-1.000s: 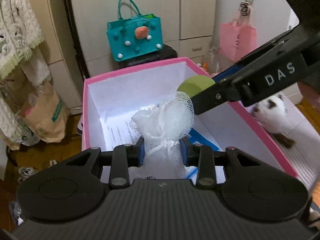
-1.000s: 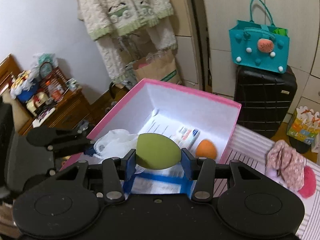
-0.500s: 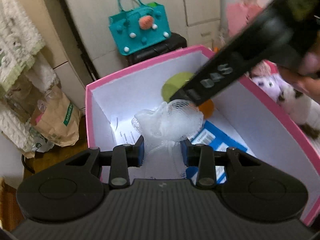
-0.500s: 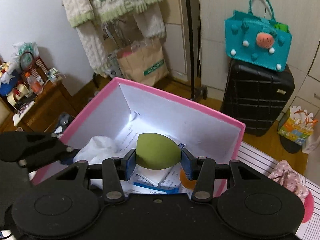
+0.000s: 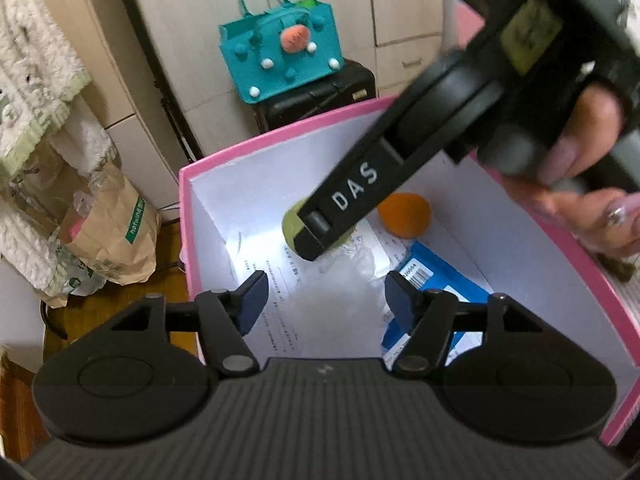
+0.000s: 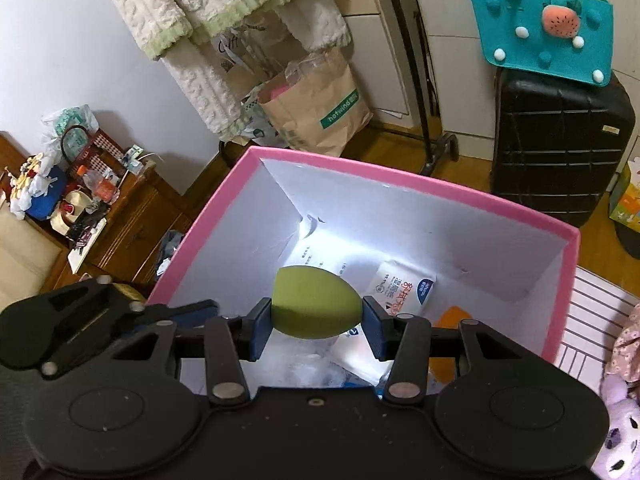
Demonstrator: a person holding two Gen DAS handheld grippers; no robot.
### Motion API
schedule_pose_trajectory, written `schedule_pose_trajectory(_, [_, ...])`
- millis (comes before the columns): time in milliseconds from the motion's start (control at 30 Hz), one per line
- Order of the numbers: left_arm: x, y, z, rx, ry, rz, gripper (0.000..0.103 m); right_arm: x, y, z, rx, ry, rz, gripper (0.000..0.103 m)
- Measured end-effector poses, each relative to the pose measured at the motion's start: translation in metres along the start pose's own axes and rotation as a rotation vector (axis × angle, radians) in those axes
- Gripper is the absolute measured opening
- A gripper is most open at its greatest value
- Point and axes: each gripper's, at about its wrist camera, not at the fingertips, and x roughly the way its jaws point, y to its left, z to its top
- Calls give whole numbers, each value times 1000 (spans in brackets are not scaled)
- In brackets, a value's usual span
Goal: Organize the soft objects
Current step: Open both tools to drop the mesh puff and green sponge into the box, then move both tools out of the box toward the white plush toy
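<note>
Left gripper (image 5: 326, 292): jaws just opened, nothing between the pads; white mesh pouf (image 5: 344, 276) lies blurred on the pink-rimmed white cardboard box (image 5: 280, 136) floor.
Right gripper (image 6: 316, 322): clamps green egg-shaped sponge (image 6: 314, 306) over the box.
Orange sponge (image 5: 404, 214): far corner.

sponge (image 6: 316, 307) in box (image 6: 400, 186), bag (image 6: 544, 24) on suitcase (image 6: 560, 152)

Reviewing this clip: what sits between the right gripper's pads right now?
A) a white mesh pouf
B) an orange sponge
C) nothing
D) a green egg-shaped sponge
D: in the right wrist view the right gripper has both pads pressed on the green sponge above the pink box.
</note>
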Motion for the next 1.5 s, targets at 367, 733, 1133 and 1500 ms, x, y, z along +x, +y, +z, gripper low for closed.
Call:
schedule_pose_trajectory(367, [-28, 25, -20, -134, -52, -18, 65, -5, 3, -8, 21, -6, 32, 61])
schedule_pose_trajectory(733, [-67, 15, -39, -139, -100, -56, 65, -91, 32, -69, -68, -128, -16, 61])
schedule_pose_trajectory(1133, [-122, -19, -43, -77, -153, -86, 66, -172, 61, -138, -181, -224, -74, 62])
schedule_pose_trajectory(1500, [-157, -52, -32, -45, -131, -236, 69, -231, 50, -191, -203, -295, -148, 65])
